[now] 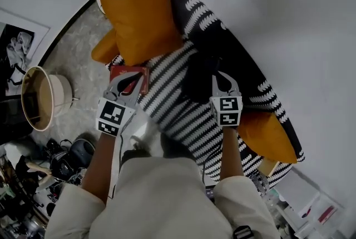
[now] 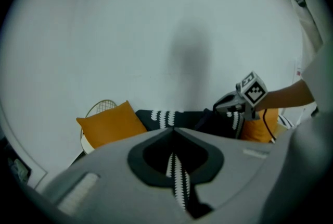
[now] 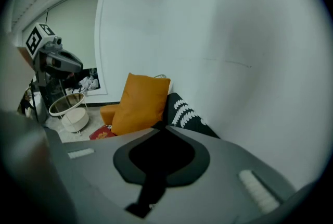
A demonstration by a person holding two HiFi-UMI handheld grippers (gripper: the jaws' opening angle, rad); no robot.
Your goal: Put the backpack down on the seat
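The black backpack (image 1: pixel 199 78) hangs low over the black-and-white striped sofa seat (image 1: pixel 172 107), partly hidden by my right gripper. My right gripper (image 1: pixel 224 80) is shut on a black strap (image 3: pixel 150 193) of the backpack, which runs down between its jaws (image 3: pixel 162 128). In the left gripper view the backpack (image 2: pixel 216 123) shows as a dark mass under the right gripper (image 2: pixel 228 105). My left gripper (image 1: pixel 125 83) hovers at the sofa's left end, apart from the backpack. Its jaws (image 2: pixel 173 129) meet at the tips with nothing gripped; only the striped cover shows through the gap.
A large orange cushion (image 1: pixel 140 16) leans at the sofa's far end and another (image 1: pixel 270 135) lies at the near end. A red flat object (image 1: pixel 131 77) lies under the left gripper. A round side table (image 1: pixel 43 98) and floor clutter (image 1: pixel 61 160) stand to the left. A white wall is behind.
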